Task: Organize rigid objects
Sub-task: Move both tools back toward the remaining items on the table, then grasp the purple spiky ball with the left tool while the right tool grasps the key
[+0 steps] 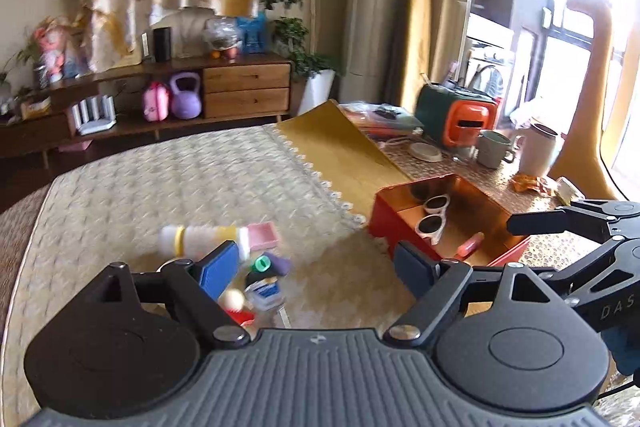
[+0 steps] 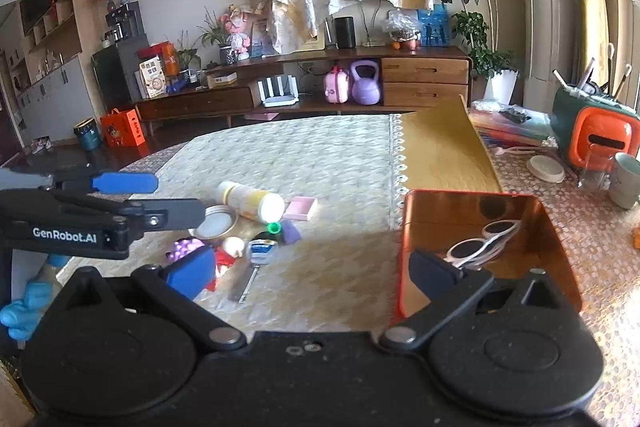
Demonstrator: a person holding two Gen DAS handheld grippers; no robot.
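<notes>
A red box (image 2: pixel 448 211) with a copper-coloured inside stands on the right of the table. White sunglasses (image 2: pixel 484 241) lie in it, and the left wrist view also shows a pink item (image 1: pixel 470 245) there. To its left lies a loose pile: a white and yellow bottle (image 2: pixel 250 201), a pink box (image 2: pixel 300 207), a round tin lid (image 2: pixel 216 223), a purple grape toy (image 2: pixel 186 249), a red figure (image 2: pixel 228 253) and a key (image 2: pixel 256 263). My right gripper (image 2: pixel 312 271) is open and empty between pile and box. My left gripper (image 1: pixel 316 267) is open over the pile, holding nothing.
A folded gold cloth (image 2: pixel 440 147) lies behind the box. Mugs (image 1: pixel 494 149), a white jug (image 1: pixel 540 155) and an orange and green container (image 2: pixel 592 135) crowd the table's right end. A blue-gloved hand (image 2: pixel 20 311) shows at the left. A wooden sideboard (image 2: pixel 424 79) stands across the room.
</notes>
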